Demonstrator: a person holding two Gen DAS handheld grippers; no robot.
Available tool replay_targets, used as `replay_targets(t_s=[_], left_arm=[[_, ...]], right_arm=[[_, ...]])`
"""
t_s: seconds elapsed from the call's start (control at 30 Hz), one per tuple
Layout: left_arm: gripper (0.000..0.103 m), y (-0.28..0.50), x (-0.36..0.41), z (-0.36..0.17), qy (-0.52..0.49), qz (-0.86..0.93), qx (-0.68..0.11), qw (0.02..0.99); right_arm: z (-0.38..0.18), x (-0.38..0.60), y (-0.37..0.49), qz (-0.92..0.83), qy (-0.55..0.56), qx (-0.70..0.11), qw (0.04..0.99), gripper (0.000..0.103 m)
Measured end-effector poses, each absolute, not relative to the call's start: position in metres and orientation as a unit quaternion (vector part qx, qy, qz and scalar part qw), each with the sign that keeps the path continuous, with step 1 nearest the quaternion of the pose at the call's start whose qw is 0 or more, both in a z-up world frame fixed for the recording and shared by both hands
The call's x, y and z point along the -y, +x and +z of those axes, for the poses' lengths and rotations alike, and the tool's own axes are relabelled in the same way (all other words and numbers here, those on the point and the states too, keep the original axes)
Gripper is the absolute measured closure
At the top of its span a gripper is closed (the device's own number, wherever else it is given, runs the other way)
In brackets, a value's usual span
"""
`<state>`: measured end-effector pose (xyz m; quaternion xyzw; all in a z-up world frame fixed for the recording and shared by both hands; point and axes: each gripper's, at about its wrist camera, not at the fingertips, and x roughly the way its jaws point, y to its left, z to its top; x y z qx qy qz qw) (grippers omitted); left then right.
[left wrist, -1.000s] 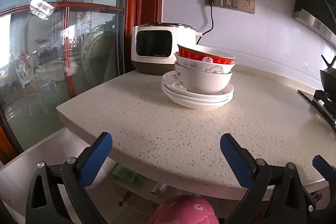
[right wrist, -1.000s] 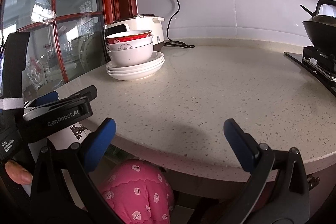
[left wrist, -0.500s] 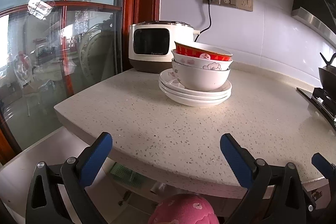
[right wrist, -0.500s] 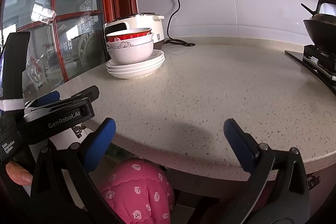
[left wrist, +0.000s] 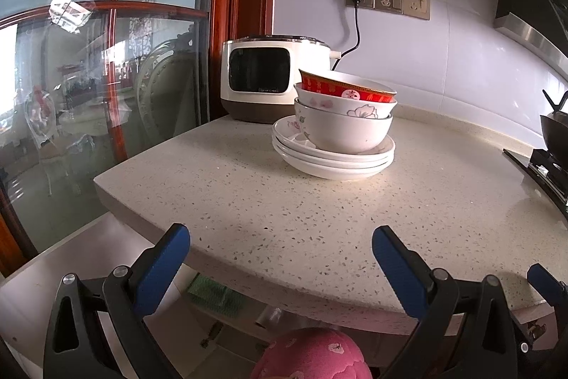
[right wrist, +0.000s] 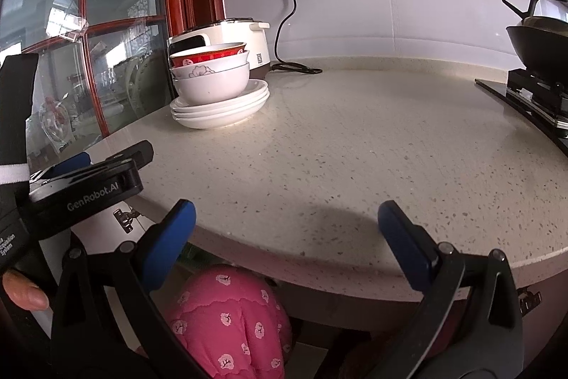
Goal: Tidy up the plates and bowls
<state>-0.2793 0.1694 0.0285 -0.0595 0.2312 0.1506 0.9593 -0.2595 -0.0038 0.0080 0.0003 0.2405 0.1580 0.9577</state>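
Glazed bowls (left wrist: pixel 343 116) nested on plates (left wrist: pixel 333 158): likely heavy, slippery, breakable; best pinched at rims. Both grippers (left wrist: pixel 280 249) (right wrist: pixel 287 222) spread wide, empty.

Each tool (right wrist: pixel 285 226) has black arms, silver screws and blue pads (right wrist: pixel 169 238); pink flowered clothing (right wrist: pixel 230 318), perhaps quilted, shows below.

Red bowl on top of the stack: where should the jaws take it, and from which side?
Probably by the rim of the red bowl, one jaw inside, one outside, coming from the front over the open counter. It sits nested and slightly tilted in the white bowls, so only its rim band shows; the cooker stands behind.
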Motion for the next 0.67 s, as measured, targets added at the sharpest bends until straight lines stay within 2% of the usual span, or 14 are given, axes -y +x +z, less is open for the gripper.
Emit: replay_targets(t_s=[0.67], left_arm=[[0.000, -0.2827, -0.1649, 0.0301, -0.050, 0.166, -0.225, 0.959]], right_arm=[[0.0140, 0.0044, -0.2637, 0.164, -0.005, -0.226, 0.960, 0.000]])
